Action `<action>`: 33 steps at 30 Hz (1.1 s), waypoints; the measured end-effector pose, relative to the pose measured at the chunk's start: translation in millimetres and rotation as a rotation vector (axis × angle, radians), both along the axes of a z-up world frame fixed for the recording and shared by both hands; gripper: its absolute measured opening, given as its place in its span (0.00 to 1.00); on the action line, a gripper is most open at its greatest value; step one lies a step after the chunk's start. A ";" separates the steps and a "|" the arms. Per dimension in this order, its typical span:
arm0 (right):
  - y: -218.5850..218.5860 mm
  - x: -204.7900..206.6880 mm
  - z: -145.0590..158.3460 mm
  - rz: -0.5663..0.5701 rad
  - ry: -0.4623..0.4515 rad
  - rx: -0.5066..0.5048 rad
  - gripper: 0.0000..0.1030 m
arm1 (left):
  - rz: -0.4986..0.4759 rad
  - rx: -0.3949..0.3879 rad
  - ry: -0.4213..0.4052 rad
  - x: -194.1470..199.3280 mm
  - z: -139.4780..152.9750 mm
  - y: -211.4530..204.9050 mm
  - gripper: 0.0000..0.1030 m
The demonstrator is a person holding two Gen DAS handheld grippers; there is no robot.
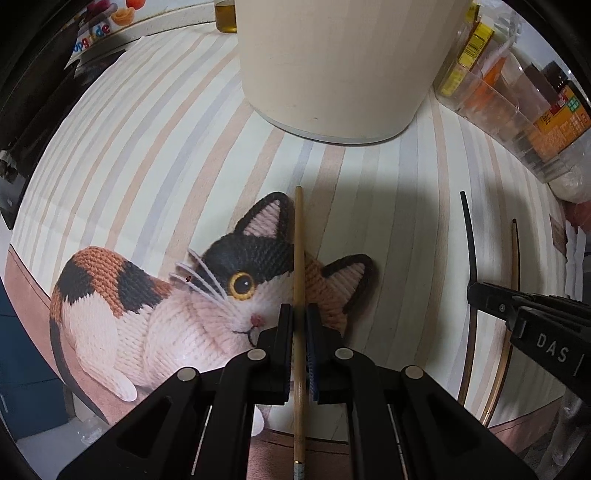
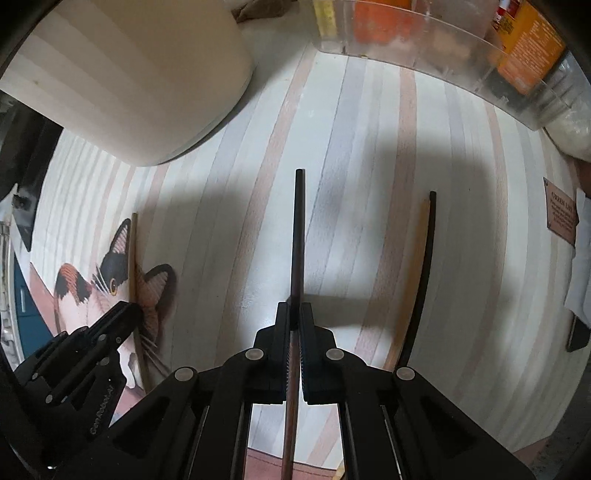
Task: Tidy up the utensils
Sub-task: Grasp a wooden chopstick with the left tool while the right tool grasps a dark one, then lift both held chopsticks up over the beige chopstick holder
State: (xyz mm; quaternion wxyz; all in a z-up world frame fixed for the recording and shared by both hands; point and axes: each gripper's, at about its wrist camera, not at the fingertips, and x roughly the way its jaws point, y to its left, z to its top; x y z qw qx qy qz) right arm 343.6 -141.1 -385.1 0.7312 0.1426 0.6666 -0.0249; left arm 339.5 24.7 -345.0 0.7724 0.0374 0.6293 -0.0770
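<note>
My left gripper (image 1: pixel 299 314) is shut on a light wooden chopstick (image 1: pixel 298 236) that points forward over the cat picture on the striped mat (image 1: pixel 166 177). My right gripper (image 2: pixel 294 312) is shut on a dark brown chopstick (image 2: pixel 298 229), its tip forward over the mat (image 2: pixel 369 184). In the left wrist view the right gripper (image 1: pixel 476 293) holds that dark chopstick (image 1: pixel 468 229). In the right wrist view the left gripper (image 2: pixel 131 310) shows at the lower left with its wooden chopstick (image 2: pixel 133 251). A wooden chopstick (image 2: pixel 413 273) and a black chopstick (image 2: pixel 424 273) lie side by side on the mat to the right.
A tall cream cylindrical container (image 1: pixel 340 66) stands on the mat ahead; it also shows in the right wrist view (image 2: pixel 136 74). A clear plastic bin (image 1: pixel 517 110) with jars and packets sits at the right rear. A glass of yellow liquid (image 1: pixel 226 16) stands behind the container.
</note>
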 end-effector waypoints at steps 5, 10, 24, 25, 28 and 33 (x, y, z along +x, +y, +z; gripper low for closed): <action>30.6 21.0 -1.5 0.037 0.009 -0.124 0.05 | 0.038 -0.066 0.018 10.5 0.1 16.3 0.09; 44.8 24.4 -3.2 0.024 0.011 -0.167 0.06 | 0.030 -0.069 0.012 22.2 -1.2 21.7 0.09; -3.0 -1.6 -1.4 0.022 0.041 -0.048 0.05 | 0.027 -0.028 0.023 30.8 1.5 21.8 0.04; -2.4 -0.8 -1.0 0.033 0.045 -0.058 0.05 | 0.026 -0.027 0.023 30.5 0.8 22.9 0.04; 7.4 3.3 -4.4 0.059 0.051 -0.097 0.05 | 0.015 -0.019 0.014 30.8 0.6 24.2 0.06; 11.6 4.0 -1.4 0.065 0.069 -0.110 0.05 | 0.009 0.002 0.002 23.2 -2.1 15.1 0.06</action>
